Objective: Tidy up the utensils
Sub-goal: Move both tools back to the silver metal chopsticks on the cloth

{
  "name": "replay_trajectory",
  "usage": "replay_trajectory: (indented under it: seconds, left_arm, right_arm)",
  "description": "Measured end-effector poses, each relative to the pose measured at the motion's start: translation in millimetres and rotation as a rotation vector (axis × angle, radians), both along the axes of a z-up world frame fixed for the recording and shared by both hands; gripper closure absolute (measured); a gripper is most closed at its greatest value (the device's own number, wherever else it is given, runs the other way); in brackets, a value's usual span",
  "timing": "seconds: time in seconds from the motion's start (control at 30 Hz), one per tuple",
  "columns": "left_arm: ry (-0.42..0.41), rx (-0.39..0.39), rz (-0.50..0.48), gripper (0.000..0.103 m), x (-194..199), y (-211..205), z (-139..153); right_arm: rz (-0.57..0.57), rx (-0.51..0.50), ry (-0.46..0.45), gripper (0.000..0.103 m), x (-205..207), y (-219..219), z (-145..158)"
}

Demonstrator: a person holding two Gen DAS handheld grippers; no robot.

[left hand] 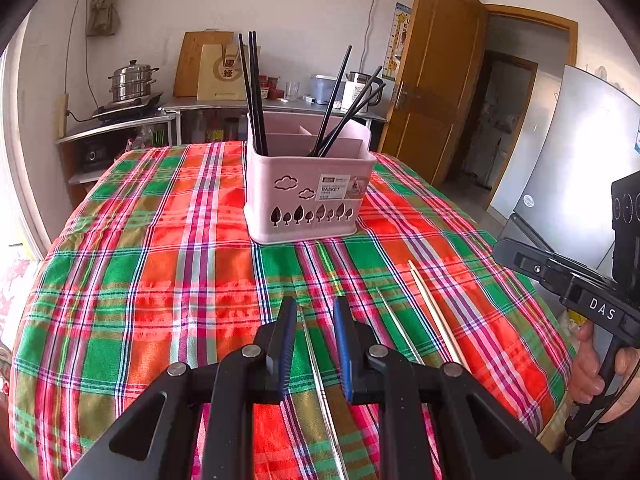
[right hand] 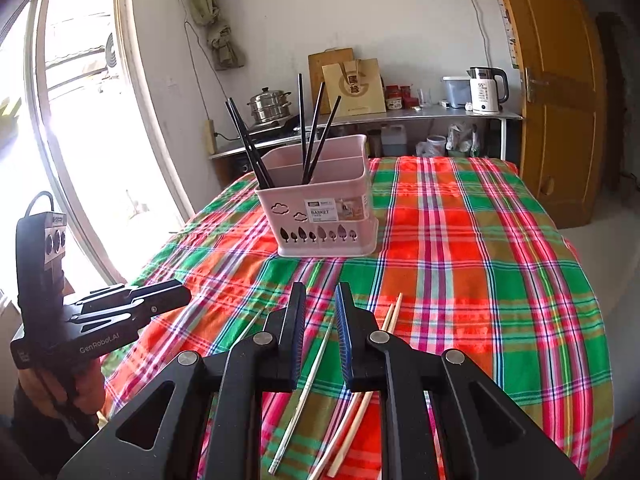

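Observation:
A pink divided basket (left hand: 308,188) (right hand: 324,216) stands on the plaid tablecloth (left hand: 160,280) (right hand: 480,260) with several black chopsticks (left hand: 256,92) (right hand: 314,132) upright in it. Nearer, a metal chopstick (left hand: 318,364) (right hand: 308,376), a second metal one (left hand: 400,328) and a pair of wooden chopsticks (left hand: 436,312) (right hand: 390,312) lie flat on the cloth. My left gripper (left hand: 314,308) hovers low over the first metal chopstick, jaws narrowly open and holding nothing. My right gripper (right hand: 320,292) hovers over a metal chopstick, also narrowly open and holding nothing.
Each gripper shows in the other's view, held by a hand: right gripper (left hand: 500,248), left gripper (right hand: 184,294). Behind the table a counter (right hand: 440,114) carries a steamer pot (left hand: 132,80), a paper bag and a kettle (right hand: 486,90). A wooden door (left hand: 436,80) and a fridge (left hand: 580,160) stand at the right.

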State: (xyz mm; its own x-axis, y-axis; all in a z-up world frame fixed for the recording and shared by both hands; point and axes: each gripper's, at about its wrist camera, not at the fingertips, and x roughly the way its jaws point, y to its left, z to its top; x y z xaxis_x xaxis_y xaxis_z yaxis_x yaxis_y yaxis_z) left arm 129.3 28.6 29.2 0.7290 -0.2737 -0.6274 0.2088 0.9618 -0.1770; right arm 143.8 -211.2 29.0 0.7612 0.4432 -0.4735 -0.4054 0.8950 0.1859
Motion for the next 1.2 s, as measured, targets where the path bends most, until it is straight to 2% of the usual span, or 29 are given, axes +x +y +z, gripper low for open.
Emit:
replay_trajectory:
  seconds: [0.13, 0.2, 0.23, 0.6, 0.8, 0.93, 1.2]
  left_arm:
    - [0.036, 0.014, 0.004, 0.084, 6, -3, -12]
    - [0.056, 0.028, 0.013, 0.075, 9, -4, -19]
    - [0.065, 0.031, 0.016, 0.074, 11, -4, -23]
    - [0.161, 0.024, 0.018, 0.074, 33, -6, -55]
    - [0.213, 0.058, 0.021, 0.074, 47, -13, -70]
    - [0.201, 0.063, 0.020, 0.074, 52, -17, -70]
    - [0.172, 0.166, 0.046, 0.084, 54, -29, -72]
  right_arm:
    - [0.016, -0.009, 0.032, 0.088, 4, 6, -10]
    - [0.023, -0.019, 0.049, 0.088, 7, 10, -15]
    - [0.027, -0.023, 0.058, 0.088, 8, 12, -18]
    - [0.039, -0.079, 0.156, 0.088, 29, 32, -51]
    - [0.029, -0.102, 0.203, 0.088, 44, 39, -66]
    - [0.020, -0.118, 0.225, 0.088, 53, 44, -73]
    - [-0.005, -0.183, 0.243, 0.088, 67, 57, -80]
